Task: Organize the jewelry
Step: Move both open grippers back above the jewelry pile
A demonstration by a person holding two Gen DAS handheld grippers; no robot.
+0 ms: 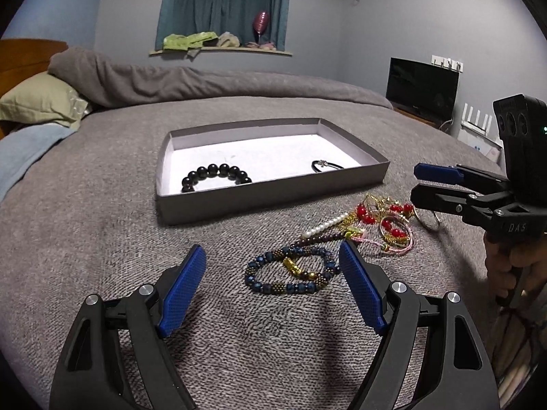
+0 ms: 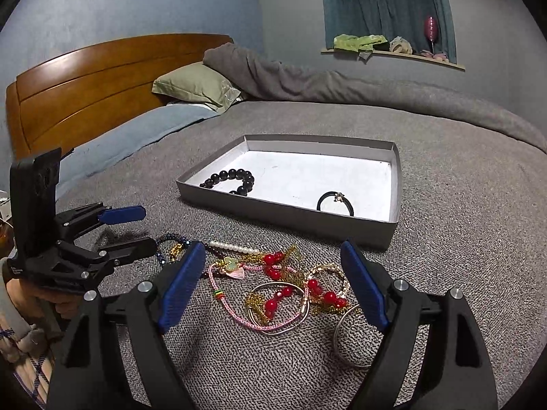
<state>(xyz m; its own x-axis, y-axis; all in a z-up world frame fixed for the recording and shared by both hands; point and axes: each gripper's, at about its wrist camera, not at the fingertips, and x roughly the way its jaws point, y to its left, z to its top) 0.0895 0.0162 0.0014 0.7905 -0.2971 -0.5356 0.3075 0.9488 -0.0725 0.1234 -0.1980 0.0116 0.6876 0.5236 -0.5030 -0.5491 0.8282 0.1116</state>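
Left gripper (image 1: 273,294), fingers apart, nearer: blue bracelet (image 1: 290,270) lies between them toward 1 o'clock, long axis 3–9.

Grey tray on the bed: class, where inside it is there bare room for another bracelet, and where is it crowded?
Inside the grey tray, the white floor is bare between the black bead bracelet and the black hair tie, and along the far wall. Crowded: the blanket in front, where the red-bead jewelry pile and blue bead bracelet lie.
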